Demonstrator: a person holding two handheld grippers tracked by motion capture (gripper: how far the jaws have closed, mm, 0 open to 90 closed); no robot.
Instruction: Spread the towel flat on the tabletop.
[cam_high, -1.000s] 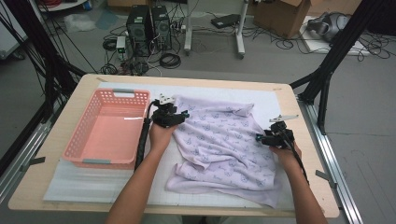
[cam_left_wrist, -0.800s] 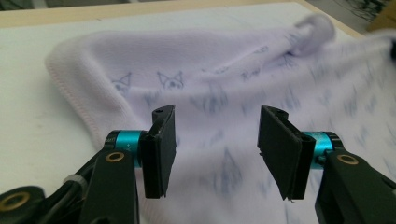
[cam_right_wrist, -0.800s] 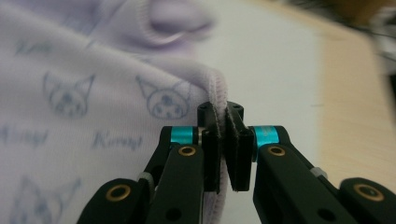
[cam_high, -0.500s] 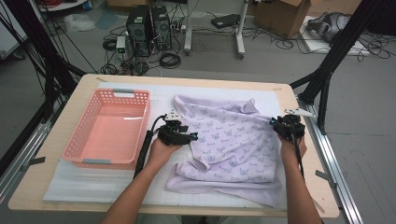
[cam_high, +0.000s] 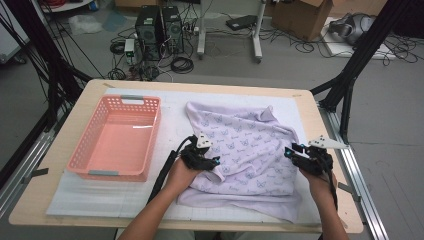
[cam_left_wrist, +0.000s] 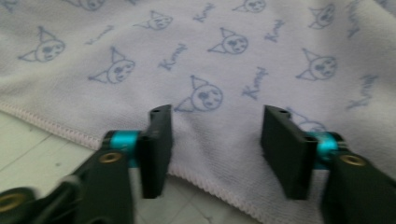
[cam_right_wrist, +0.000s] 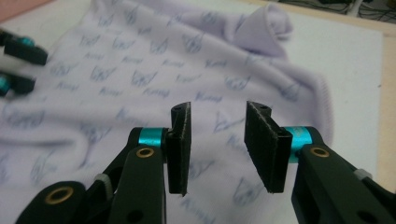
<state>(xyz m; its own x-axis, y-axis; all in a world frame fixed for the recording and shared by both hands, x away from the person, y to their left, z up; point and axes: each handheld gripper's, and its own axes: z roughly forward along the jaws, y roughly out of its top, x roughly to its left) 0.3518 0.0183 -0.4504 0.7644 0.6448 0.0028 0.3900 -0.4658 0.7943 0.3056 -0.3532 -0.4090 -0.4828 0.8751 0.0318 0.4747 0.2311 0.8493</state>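
The right tool has let go of the lilac towel and its jaws have been opening — now empty above the right edge. The left tool, half open, has been closing over the left hem, nothing pinched yet. The towel lies folded on the tabletop, so the next fold can start.

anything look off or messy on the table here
Only the towel: it lies crumpled and half folded, one corner bunched up at its far edge and its near edge askew on the mat. The basket sits square, with nothing in it. No spill or damage.
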